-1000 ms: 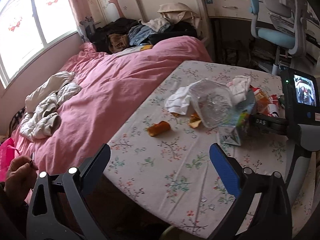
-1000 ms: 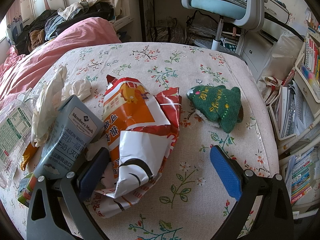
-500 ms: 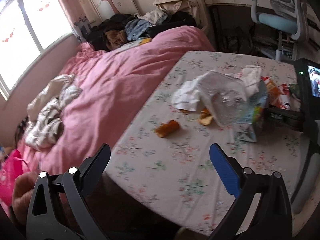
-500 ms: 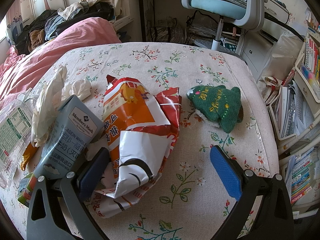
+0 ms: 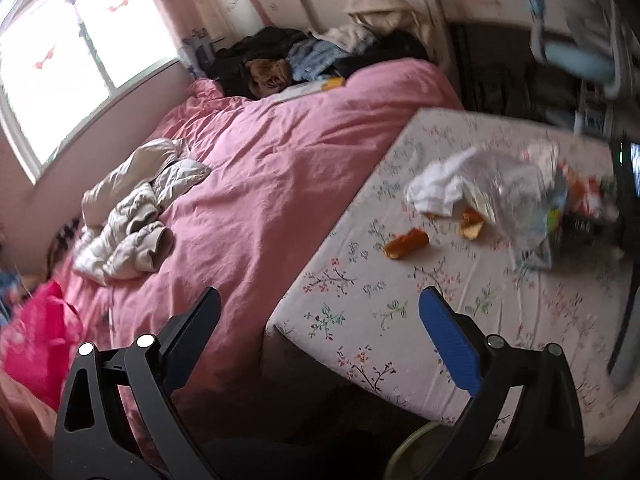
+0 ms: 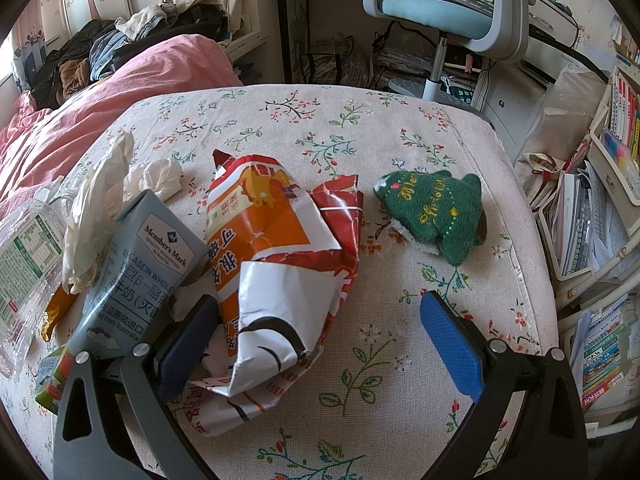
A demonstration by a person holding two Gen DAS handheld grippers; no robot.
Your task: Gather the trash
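Trash lies on the floral cloth surface (image 6: 400, 128). An orange and white snack bag (image 6: 276, 264) sits between the fingers of my open right gripper (image 6: 320, 328), with the left finger against its edge. Beside it are a grey milk carton (image 6: 136, 268), crumpled tissues (image 6: 160, 178), a clear plastic container (image 6: 24, 264) and a green knitted tree (image 6: 436, 212). My left gripper (image 5: 320, 312) is open and empty above the near corner of the surface. Orange peel (image 5: 406, 243), a white tissue (image 5: 440, 188) and the clear container (image 5: 508, 188) lie far ahead of it.
A pink duvet (image 5: 260, 184) with pale clothes (image 5: 132, 216) fills the left. A pink bag (image 5: 36, 344) is at the far left. An office chair (image 6: 440, 12) and packed shelves (image 6: 600, 240) stand behind and right. A pale round rim (image 5: 412, 440) shows under the near edge.
The left gripper has swung back and to the left, so the trash pile now sits further right and the pink bag has come into view. The hand at lower left is gone. The right gripper has not moved.
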